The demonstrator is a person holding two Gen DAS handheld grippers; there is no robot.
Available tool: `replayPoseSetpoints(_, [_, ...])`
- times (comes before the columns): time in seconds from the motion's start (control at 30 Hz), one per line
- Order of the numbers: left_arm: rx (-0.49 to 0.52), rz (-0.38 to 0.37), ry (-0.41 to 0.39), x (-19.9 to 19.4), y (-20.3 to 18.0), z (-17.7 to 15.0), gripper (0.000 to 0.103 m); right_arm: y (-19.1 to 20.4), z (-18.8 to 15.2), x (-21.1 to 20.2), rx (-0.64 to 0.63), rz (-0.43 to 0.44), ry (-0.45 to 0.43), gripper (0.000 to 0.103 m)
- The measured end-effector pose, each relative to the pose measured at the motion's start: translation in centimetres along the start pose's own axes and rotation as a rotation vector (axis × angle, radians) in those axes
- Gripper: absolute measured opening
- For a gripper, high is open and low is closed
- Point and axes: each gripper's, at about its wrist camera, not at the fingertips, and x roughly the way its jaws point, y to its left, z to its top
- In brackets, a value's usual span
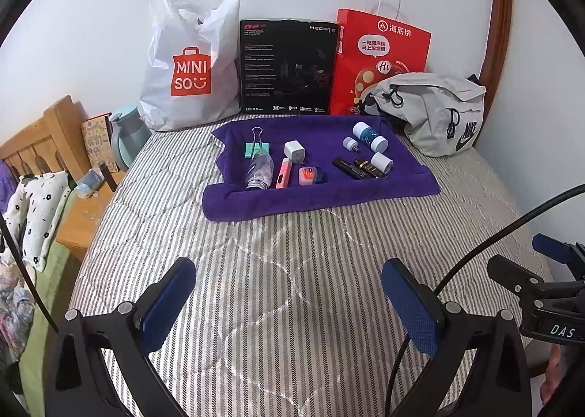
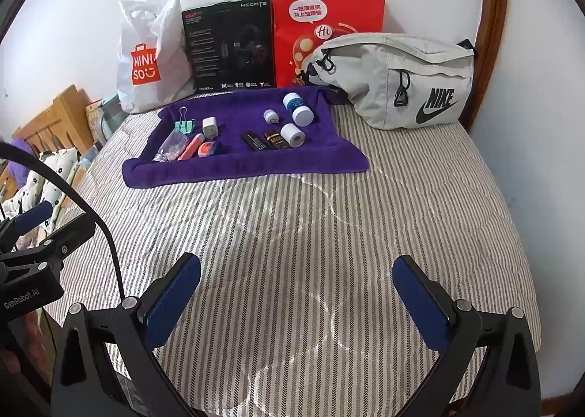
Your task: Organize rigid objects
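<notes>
Striped quilted bed (image 1: 292, 270) under purple towel (image 1: 318, 197), grey Nike bag (image 1: 438, 113), white Miniso bag (image 1: 182, 80).

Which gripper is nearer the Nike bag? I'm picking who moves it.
Right. The right gripper faces the bed with the Nike bag ahead to its right; the left gripper is further left.

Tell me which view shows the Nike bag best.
The right wrist view: the grey Nike bag lies large and whole, logo facing the camera. The left wrist view shows it smaller near the edge, its logo squeezed and slanted.
</notes>
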Motion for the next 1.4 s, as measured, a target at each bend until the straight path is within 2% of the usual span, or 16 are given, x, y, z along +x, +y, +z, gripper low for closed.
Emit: replayPoseSetpoints(1.4, [-0.017, 0.006, -0.001, -0.17, 0.09, 0.28, 0.103, -0.09, 0.27, -0.1, -0.002, -0.013, -0.001, 0.103])
